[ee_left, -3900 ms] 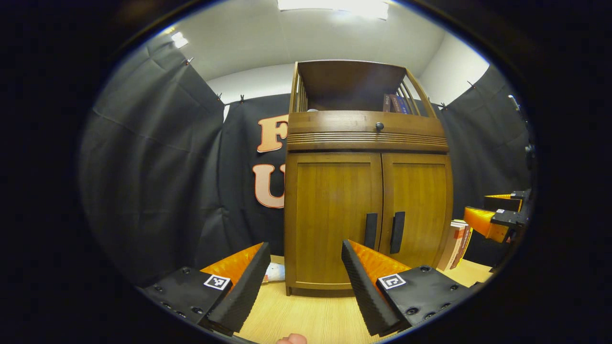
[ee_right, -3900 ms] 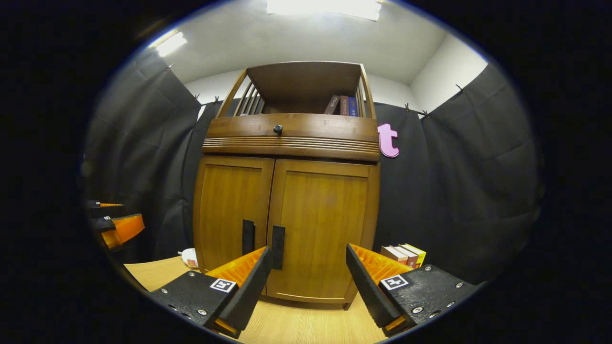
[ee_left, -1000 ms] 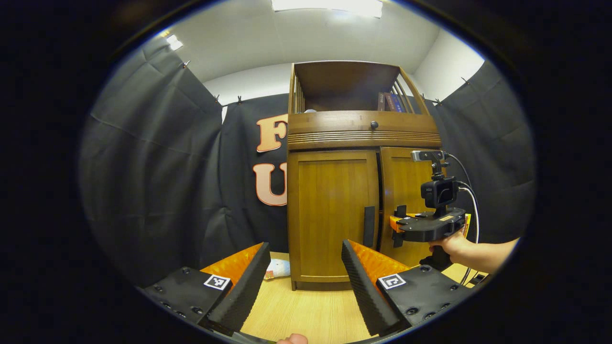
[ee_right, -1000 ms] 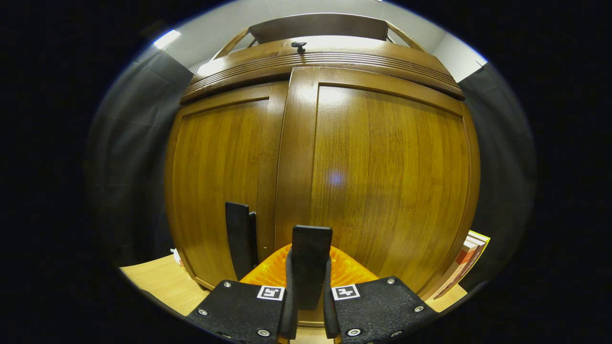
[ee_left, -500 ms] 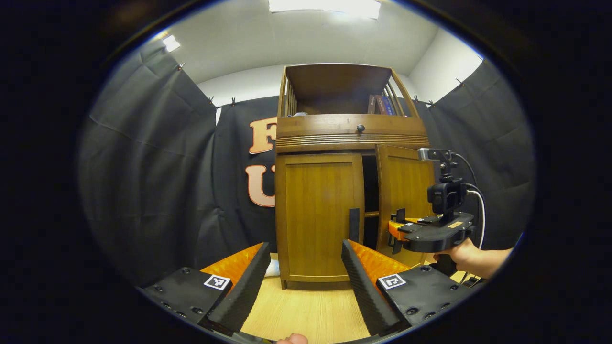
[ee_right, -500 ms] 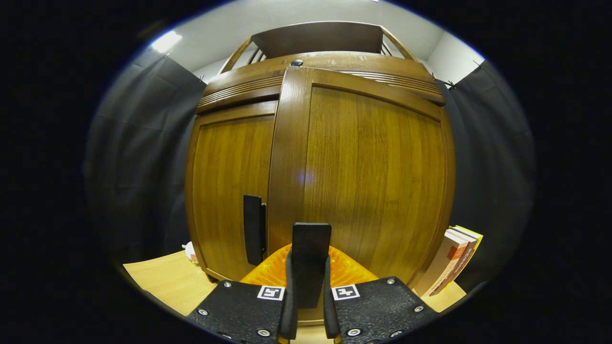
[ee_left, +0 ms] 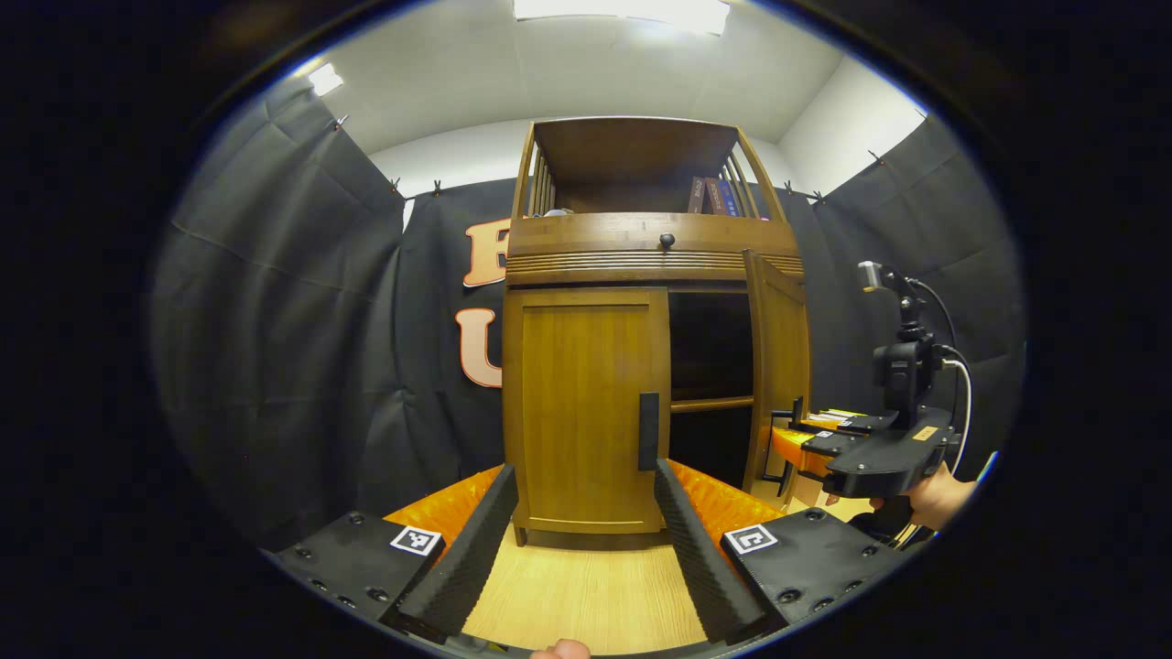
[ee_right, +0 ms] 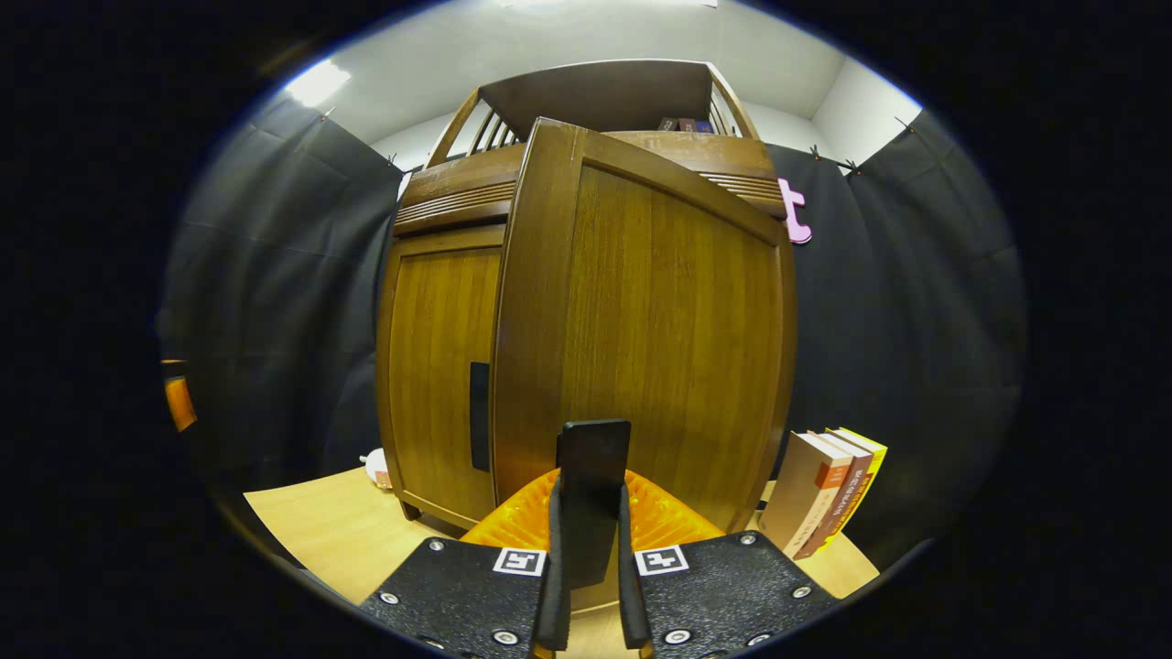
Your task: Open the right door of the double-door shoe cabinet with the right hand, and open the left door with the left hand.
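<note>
The brown wooden shoe cabinet [ee_left: 641, 256] stands straight ahead in the left gripper view. Its left door [ee_left: 577, 403] is closed, with a black upright handle [ee_left: 648, 430] at its inner edge. The right door [ee_left: 778, 366] stands swung out, baring a dark interior with a shelf [ee_left: 710, 403]. My left gripper [ee_left: 582, 476] hangs open a short way in front of the left door, holding nothing. In the right gripper view, my right gripper [ee_right: 590, 490] is shut on the right door's handle [ee_right: 593, 448], with the right door [ee_right: 659, 348] close ahead.
Several books [ee_right: 829, 490] lean on the floor just right of the cabinet, behind the open door. A small white object [ee_right: 375, 467] lies at the cabinet's left foot. A hand [ee_left: 934, 494] holds the right gripper. Light wooden flooring [ee_left: 586, 595] stretches before the cabinet.
The right gripper closed on the right door's handle and pulled it; over the last second the door swung from nearly closed to wide open. The left gripper stayed open and shifted slightly.
</note>
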Tool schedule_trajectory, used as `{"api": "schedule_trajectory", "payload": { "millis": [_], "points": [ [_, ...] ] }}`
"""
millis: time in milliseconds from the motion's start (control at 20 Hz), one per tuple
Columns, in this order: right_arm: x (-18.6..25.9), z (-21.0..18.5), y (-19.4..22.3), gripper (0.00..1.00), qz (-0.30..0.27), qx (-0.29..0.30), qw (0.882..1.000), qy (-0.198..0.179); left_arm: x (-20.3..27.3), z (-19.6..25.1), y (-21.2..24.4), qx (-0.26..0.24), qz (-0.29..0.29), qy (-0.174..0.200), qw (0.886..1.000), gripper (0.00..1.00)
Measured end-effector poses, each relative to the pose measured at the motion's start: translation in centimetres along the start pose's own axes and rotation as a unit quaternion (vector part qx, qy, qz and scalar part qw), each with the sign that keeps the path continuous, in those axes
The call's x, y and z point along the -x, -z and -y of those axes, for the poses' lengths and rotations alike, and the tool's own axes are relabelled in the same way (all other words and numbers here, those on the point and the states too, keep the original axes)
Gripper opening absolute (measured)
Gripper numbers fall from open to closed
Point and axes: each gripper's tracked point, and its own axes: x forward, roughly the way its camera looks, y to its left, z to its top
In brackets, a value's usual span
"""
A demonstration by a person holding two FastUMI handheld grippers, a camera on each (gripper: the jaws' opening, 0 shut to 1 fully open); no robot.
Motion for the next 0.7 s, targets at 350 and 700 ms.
{"api": "schedule_trajectory", "payload": {
  "millis": [350, 700],
  "points": [
    [4.9, 6.0, 0.5, 0.24, -0.004, 0.008, 0.999, 0.035, -0.3, 2.7, 0.2, -0.001, 0.002, 0.01, 1.0, 0.94],
    [7.5, 11.9, 1.0, 0.1, -0.008, 0.004, 0.997, 0.076, -0.7, 5.0, 0.4, -0.002, 0.001, 0.023, 1.0, 0.94]
  ]
}}
